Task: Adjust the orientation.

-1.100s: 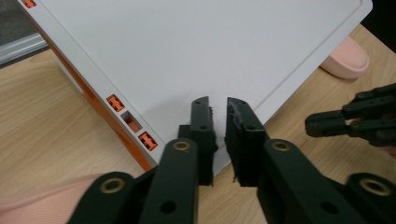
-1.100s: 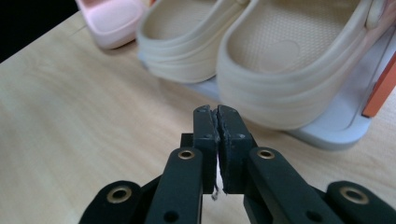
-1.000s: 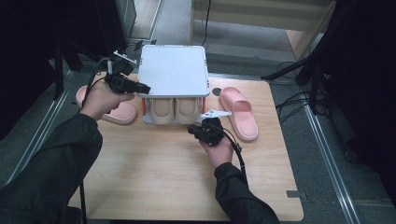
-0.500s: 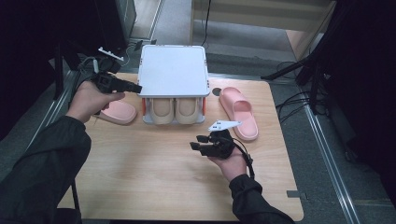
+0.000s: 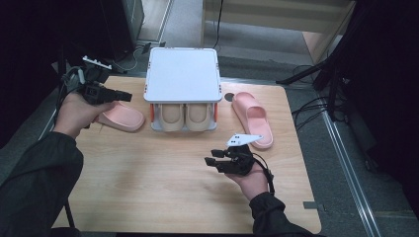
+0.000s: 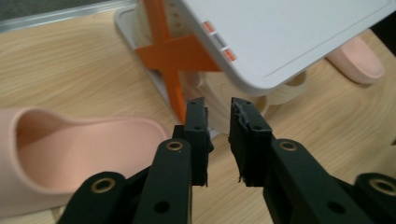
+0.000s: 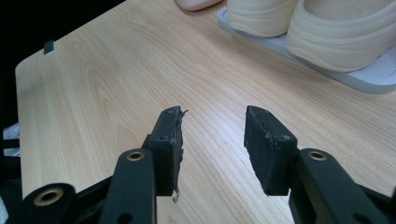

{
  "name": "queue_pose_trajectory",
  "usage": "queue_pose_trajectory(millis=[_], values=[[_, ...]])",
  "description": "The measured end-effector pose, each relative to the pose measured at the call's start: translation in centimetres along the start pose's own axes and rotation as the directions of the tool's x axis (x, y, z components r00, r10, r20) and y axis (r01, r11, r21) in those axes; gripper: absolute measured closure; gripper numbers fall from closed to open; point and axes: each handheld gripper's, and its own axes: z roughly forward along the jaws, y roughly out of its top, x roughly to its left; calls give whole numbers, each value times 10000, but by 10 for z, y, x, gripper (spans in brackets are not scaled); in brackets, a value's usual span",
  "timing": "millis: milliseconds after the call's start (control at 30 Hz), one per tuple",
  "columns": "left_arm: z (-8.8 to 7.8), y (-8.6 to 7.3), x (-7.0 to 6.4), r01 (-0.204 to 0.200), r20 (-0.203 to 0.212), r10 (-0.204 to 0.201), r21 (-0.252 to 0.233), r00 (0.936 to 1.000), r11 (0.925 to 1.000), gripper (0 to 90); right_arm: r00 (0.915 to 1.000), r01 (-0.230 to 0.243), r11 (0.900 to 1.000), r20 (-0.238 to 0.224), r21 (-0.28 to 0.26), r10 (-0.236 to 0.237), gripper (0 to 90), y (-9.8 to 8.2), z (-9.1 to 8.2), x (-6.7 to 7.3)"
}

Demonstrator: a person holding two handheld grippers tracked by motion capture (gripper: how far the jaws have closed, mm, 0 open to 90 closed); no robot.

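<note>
Both hands pull back from the white shoe rack (image 5: 182, 74), beige pair stowed underneath. Left gripper (image 5: 123, 95), empty jaws just narrowing, hovers over the left pink slipper (image 5: 121, 116); right gripper (image 5: 212, 162) waits open and empty.

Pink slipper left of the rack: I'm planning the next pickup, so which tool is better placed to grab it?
Left. The left tool hovers right over that pink slipper, jaws empty with a narrow gap. The right tool is over bare table, away from it.
</note>
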Motion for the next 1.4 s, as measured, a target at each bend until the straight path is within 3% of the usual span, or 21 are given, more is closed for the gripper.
queue_pose_trajectory(millis=[200,467,733,867,1000,1133,1233,1400], values=[[7,-17,17,287,-658,-310,-362,9974,9989,890,9997,249,9996,-13,155,-249,575,1,3,0],[31,-33,44,894,-1019,-919,-290,9905,9956,895,9993,369,9991,5,198,-369,557,1,7,3],[58,-49,69,1682,-1418,-1712,-330,9750,9852,896,9989,458,9983,42,363,-460,555,-2,9,5],[71,-55,75,1795,-1680,-1803,-201,9692,9836,896,9988,471,9977,91,486,-476,555,-3,11,6],[80,-60,85,1890,-1720,-1872,-64,9671,9820,896,9984,542,9969,113,576,-549,551,-4,13,7],[83,-66,94,2239,-1895,-2229,-163,9563,9745,896,9982,581,9955,96,751,-590,551,-7,14,6],[85,-72,98,2320,-1960,-2303,-148,9532,9726,896,9984,533,9957,128,763,-544,551,-8,13,6],[84,-79,105,2376,-1807,-2348,-63,9551,9713,896,9988,429,9957,201,820,-447,550,-10,11,5]])
